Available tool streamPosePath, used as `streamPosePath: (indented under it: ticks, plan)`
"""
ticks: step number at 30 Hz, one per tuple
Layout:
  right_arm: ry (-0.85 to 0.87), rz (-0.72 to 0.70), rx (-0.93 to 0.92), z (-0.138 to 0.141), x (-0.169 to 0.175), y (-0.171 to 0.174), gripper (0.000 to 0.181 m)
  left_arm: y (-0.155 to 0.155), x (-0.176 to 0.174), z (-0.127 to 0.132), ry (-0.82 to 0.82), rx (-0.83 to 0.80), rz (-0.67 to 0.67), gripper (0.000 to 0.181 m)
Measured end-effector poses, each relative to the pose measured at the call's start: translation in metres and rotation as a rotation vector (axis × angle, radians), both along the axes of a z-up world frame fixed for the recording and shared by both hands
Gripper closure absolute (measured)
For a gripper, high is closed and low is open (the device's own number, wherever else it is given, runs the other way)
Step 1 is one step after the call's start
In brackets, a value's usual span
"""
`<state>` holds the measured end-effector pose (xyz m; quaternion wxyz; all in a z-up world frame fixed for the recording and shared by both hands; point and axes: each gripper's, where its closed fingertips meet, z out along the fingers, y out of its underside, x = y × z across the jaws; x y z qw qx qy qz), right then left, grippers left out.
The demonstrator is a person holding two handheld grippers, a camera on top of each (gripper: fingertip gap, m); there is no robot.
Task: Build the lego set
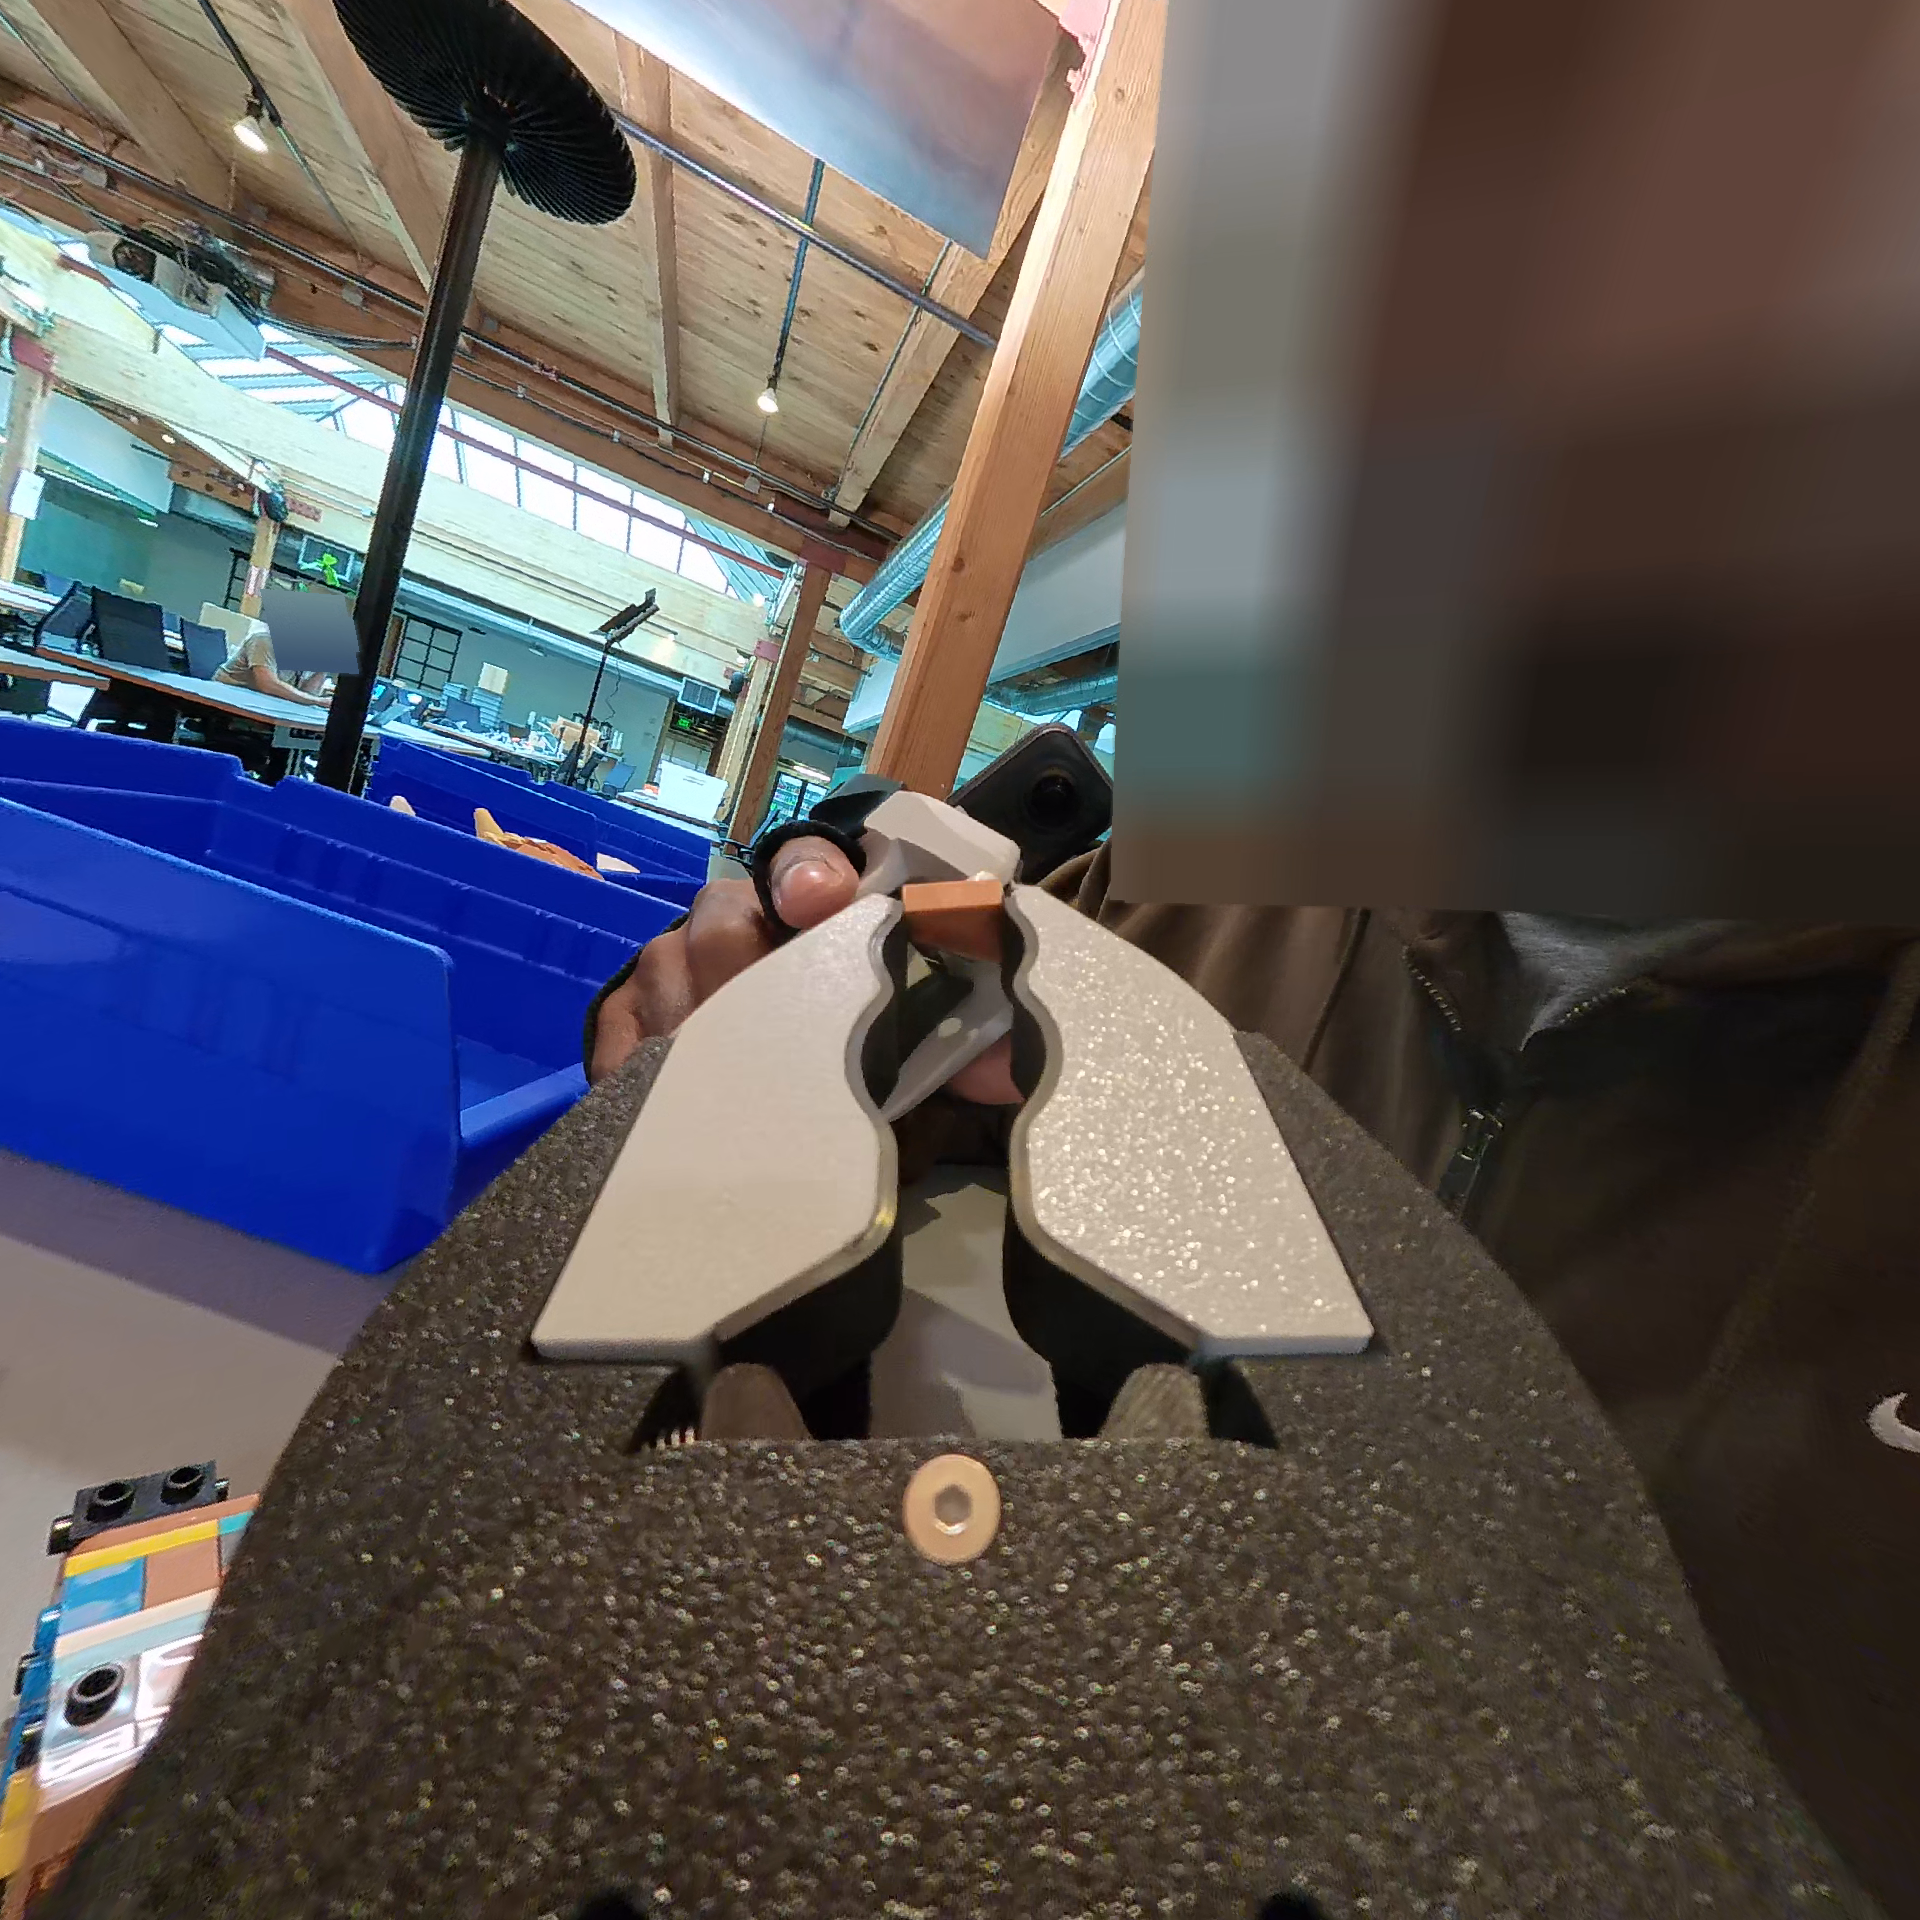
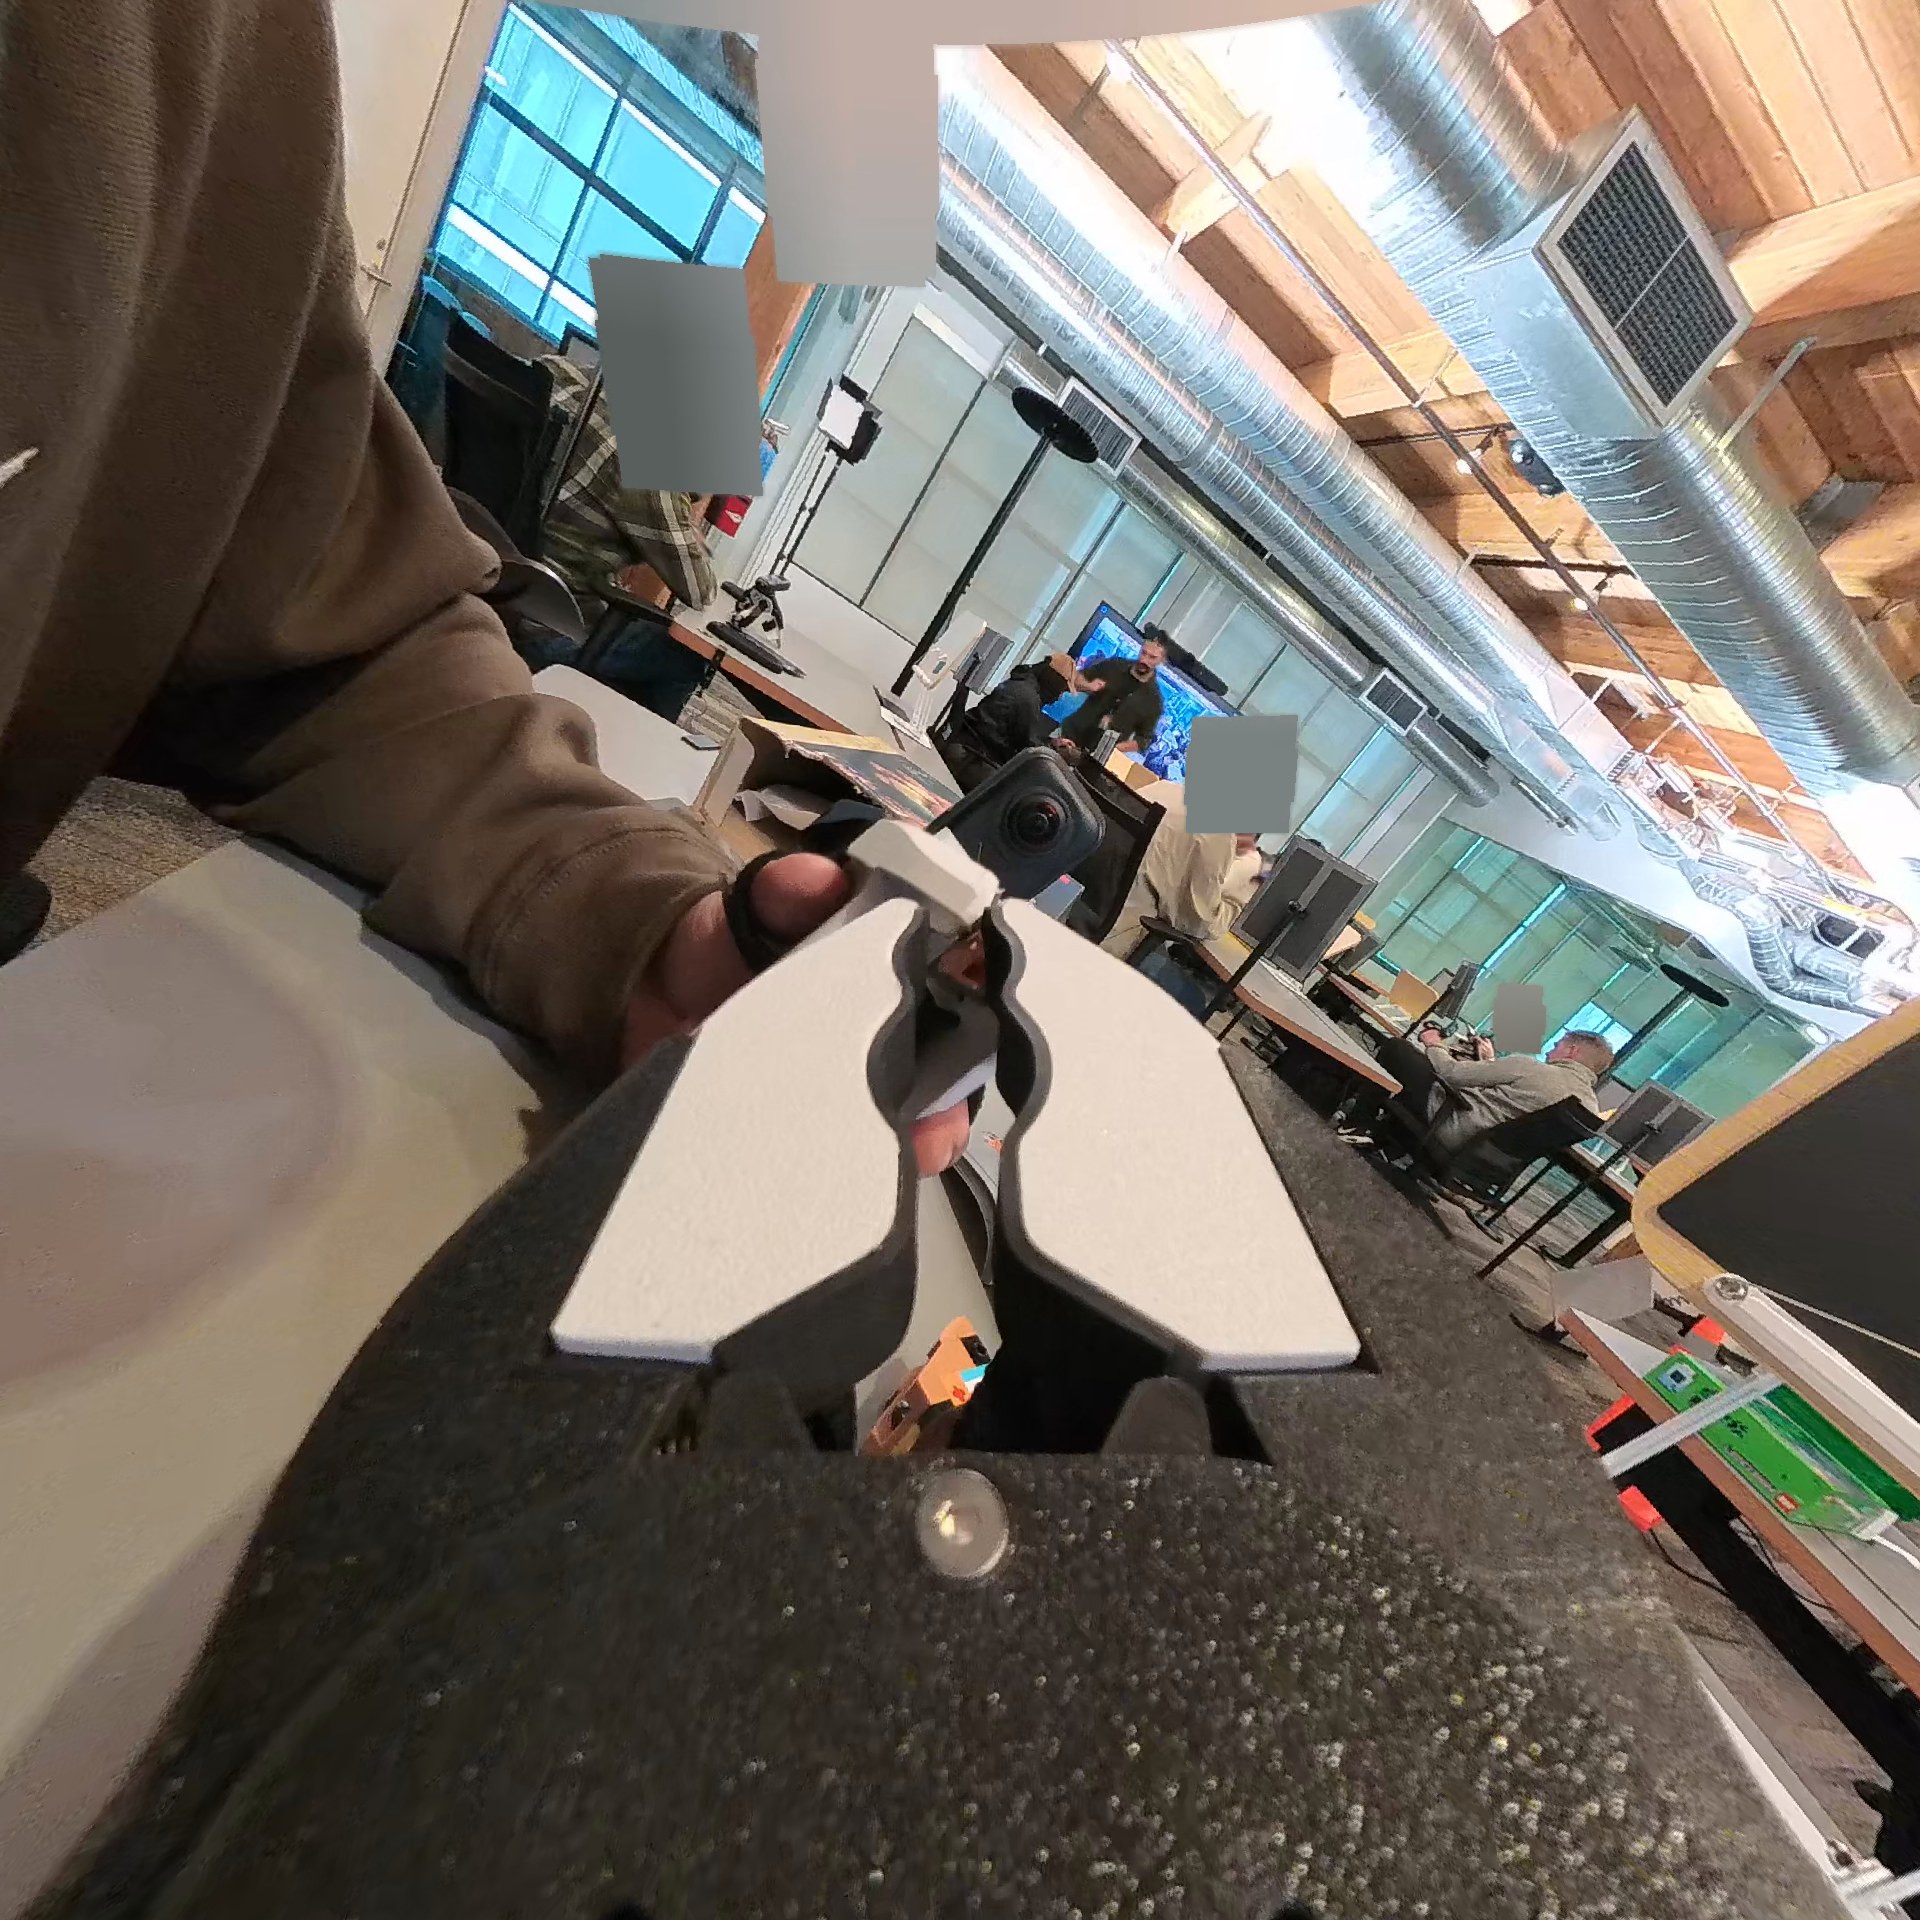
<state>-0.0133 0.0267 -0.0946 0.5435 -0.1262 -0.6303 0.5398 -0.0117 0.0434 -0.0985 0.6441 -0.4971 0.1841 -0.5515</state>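
My left gripper is shut on a small brown lego piece, pinched at its fingertips and held up in the air. My right gripper faces it tip to tip, turned a quarter turn. Its jaws are nearly closed on the same brown piece, which barely shows between them. In the left wrist view the right gripper's fingers sit above and below the piece. A partly built lego model lies on the grey table at the lower left. It also shows through the gap in the right wrist view.
Blue bins with tan pieces stand on the left of the table. The person's brown hoodie fills the right. A green box lies on a desk at the far right. People sit at desks behind.
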Motion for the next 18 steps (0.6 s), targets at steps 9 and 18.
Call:
streamPosePath:
  ticks: [9,18]
  plan:
    - [-0.007,-0.003,-0.024,-0.0003,-0.0011,0.001,0.172,0.0006,-0.0011,-0.0003,0.004,0.0,0.009,0.164]
    - [-0.006,-0.033,-0.043,-0.002,-0.0034,0.0027,0.169,0.0034,-0.0049,0.0001,0.043,0.029,0.081,0.164]
